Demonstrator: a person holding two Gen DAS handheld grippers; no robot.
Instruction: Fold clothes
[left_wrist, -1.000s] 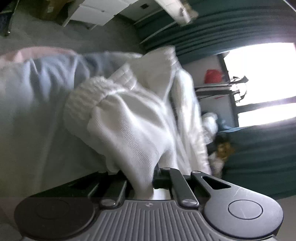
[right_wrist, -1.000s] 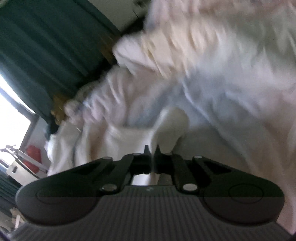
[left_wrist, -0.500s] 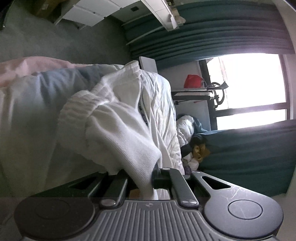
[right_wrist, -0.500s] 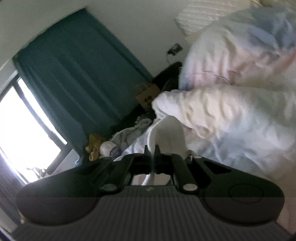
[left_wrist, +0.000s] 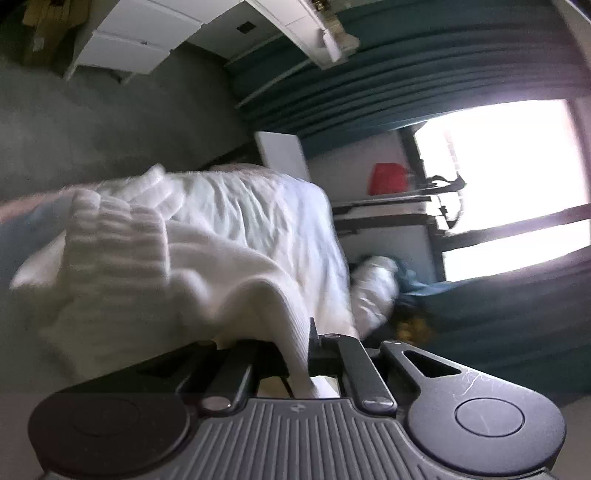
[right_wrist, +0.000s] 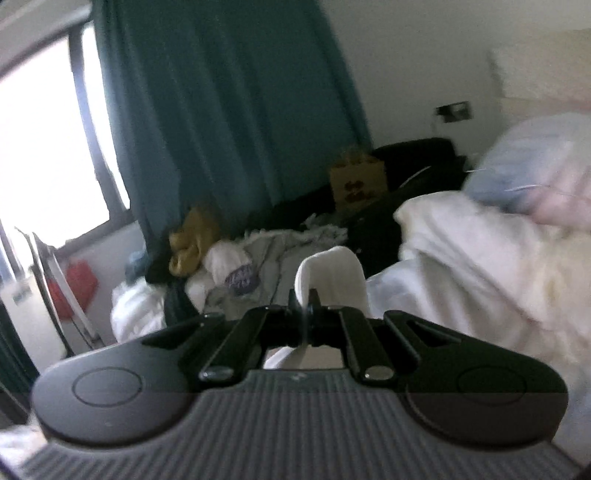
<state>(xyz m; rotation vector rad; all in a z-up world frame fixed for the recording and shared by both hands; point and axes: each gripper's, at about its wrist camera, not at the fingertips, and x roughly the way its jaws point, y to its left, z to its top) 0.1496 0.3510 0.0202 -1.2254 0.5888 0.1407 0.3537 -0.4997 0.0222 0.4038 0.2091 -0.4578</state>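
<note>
A white knitted garment (left_wrist: 155, 258) with a ribbed cuff hangs in front of the left wrist camera. My left gripper (left_wrist: 304, 332) is shut on a fold of it, and the cloth runs down between the fingers. In the right wrist view my right gripper (right_wrist: 310, 299) is shut on another white edge of the garment (right_wrist: 332, 273), which stands up in a small loop above the fingertips. The stretch of garment between the two grippers is out of sight. Both pictures are blurred by motion.
White and pale blue bedding (right_wrist: 498, 251) fills the right of the right wrist view. A heap of clothes (right_wrist: 240, 266) and a cardboard box (right_wrist: 358, 181) lie by the teal curtain (right_wrist: 221, 110). A bright window (left_wrist: 498, 177), a red bag (left_wrist: 389, 179) and white drawers (left_wrist: 136, 40) show in the left view.
Both grippers have risen and swung across the room with the garment still held. The right view has rolled upright, from bedding close up to the curtain and clothes heap.
</note>
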